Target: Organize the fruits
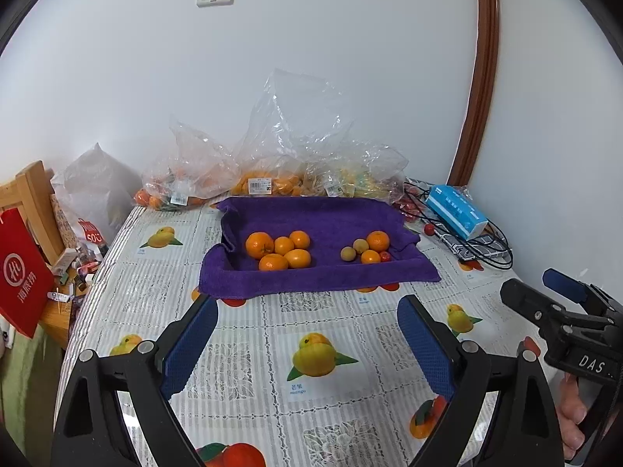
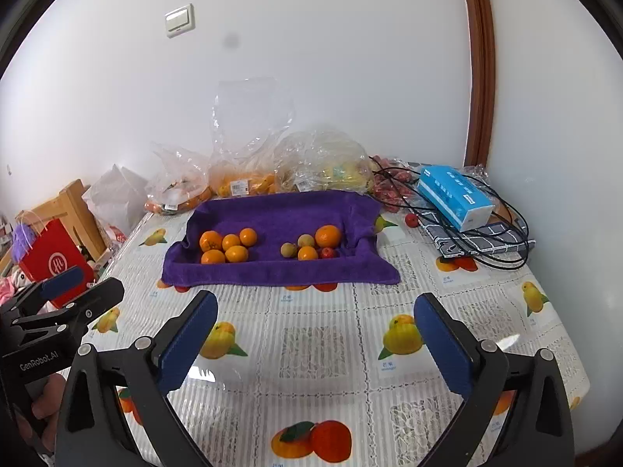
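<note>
Both hand-held grippers, left (image 1: 307, 346) and right (image 2: 315, 346), gape wide and empty; I'd approach the oranges (image 1: 278, 251) on the purple towel (image 1: 311, 280) slowly, one fruit per grasp.

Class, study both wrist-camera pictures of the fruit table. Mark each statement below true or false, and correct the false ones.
1. The purple towel holds two separate fruit groups. True.
2. The left group of five orange citrus fruits contains only orange fruit. True.
3. The left gripper grips an orange. False: its jaws are open and empty.
4. The blue tissue box lies on the towel. False: it rests on a checked cloth to the towel's right.
5. The right gripper is open. True.
</note>
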Tool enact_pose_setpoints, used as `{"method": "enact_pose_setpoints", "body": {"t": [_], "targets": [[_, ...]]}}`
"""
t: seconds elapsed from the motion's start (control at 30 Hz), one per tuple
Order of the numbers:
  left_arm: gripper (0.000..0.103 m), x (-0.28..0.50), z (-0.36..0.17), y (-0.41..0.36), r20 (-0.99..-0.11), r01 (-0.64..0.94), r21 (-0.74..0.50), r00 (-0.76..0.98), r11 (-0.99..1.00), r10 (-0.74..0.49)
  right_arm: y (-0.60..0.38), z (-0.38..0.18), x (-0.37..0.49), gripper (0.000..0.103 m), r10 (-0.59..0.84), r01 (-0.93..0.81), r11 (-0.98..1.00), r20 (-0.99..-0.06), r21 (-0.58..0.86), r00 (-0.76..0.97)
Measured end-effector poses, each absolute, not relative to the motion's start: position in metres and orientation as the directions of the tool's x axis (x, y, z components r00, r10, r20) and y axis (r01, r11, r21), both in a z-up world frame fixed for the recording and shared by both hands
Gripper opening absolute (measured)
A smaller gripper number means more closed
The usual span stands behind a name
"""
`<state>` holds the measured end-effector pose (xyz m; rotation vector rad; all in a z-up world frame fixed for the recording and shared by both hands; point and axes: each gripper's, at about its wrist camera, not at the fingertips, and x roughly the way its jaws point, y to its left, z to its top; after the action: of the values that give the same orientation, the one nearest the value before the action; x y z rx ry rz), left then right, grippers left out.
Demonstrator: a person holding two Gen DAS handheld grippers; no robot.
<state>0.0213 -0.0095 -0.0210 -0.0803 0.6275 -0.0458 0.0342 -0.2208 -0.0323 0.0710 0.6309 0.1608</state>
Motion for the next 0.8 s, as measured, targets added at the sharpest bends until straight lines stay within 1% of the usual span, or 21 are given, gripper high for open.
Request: {"method": "enact_pose_setpoints", "body": {"t": [0.27, 0.47, 0.8], "targets": [[0.094, 0.0167, -0.0169, -0.0116, -0.569, 0.008, -0.08, 0.821, 0.997, -0.052, -0.2258, -0.0303, 0.0282, 0.1, 0.184, -0.127, 0.982, -0.58, 0.138, 0.793], [0.094, 0.0171, -0.0165, -0.0095, -0.567, 0.001, -0.091, 0.822, 0.996, -0.052, -0.224, -0.0308, 0.0255, 0.1, 0.17, -0.127, 0.985, -0.58, 0.114, 0.797], [0.094, 0.018, -0.0178, -0.0101, -0.57, -0.002, -0.088, 0.82, 0.996, -0.049, -0.2223, -0.0316, 0.0246, 0.1, 0.173, -0.128, 0.985, -0.58, 0.118, 0.796]]}}
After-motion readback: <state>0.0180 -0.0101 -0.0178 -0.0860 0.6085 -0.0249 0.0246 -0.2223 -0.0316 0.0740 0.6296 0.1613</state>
